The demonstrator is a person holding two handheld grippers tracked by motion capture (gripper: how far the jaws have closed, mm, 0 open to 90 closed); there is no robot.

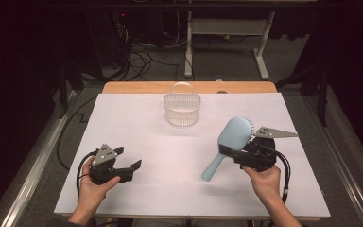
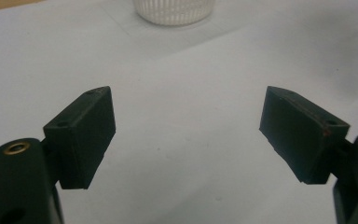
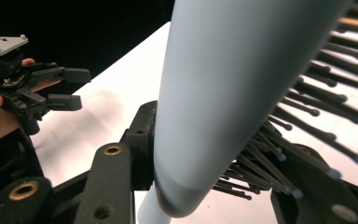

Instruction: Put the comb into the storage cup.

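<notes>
A light blue hairbrush (image 1: 235,135) is lifted off the white table sheet (image 1: 170,189), its handle slanting down to the left. My right gripper (image 1: 240,150) is shut on the brush head near its neck. In the right gripper view the brush back (image 3: 223,93) sits between the jaws of the right gripper (image 3: 223,163), one pad on the smooth back and the other against the dark bristles (image 3: 307,112). My left gripper (image 1: 128,158) hovers low over the sheet at the left, open with nothing between its fingers. In its own view the left gripper (image 2: 186,126) faces bare sheet.
A clear plastic basket (image 1: 182,109) with a hoop handle stands at the back middle of the sheet; its base shows in the left gripper view as the basket (image 2: 175,11). The other hand's gripper (image 3: 70,86) appears at the left of the right gripper view. Dark floor, cables and desk legs lie beyond the table.
</notes>
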